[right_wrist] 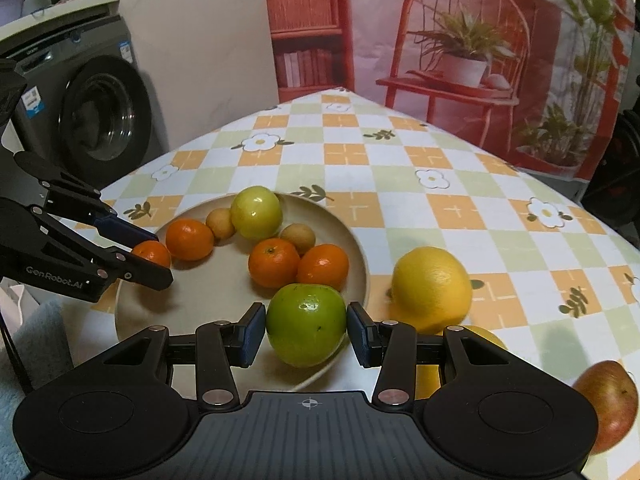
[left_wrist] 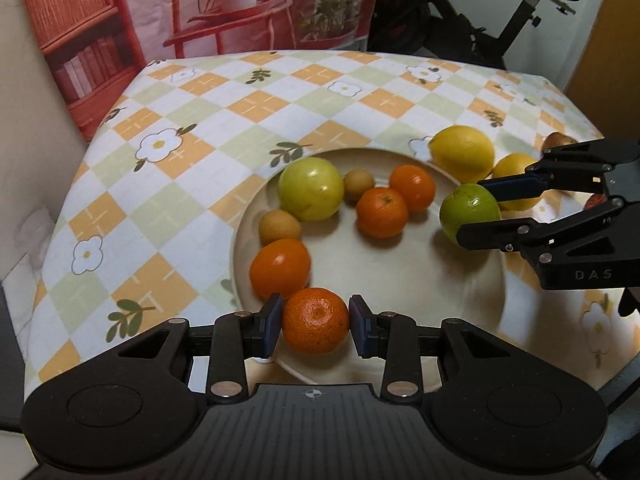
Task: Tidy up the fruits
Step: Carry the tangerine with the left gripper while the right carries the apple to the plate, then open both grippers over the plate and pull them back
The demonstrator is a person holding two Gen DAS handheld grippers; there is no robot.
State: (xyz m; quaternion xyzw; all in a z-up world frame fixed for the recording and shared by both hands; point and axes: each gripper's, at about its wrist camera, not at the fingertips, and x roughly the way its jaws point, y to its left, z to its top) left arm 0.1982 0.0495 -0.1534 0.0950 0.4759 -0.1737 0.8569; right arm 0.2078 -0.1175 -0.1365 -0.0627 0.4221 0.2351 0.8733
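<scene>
orange mandarin [left_wrist: 316, 321] pinched in left fingers [left_wrist: 273, 322], green apple [right_wrist: 306, 324] in right fingers [right_wrist: 253, 333]

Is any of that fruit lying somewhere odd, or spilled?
Nothing is spilled or damaged. The only strays are the big yellow citrus and a red apple, which sit on the tablecloth outside the plate where the other fruit is gathered.

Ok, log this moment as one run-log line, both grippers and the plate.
left gripper: around tangerine | right gripper: around green apple | both over plate rim | lemons, red apple on tablecloth
</scene>
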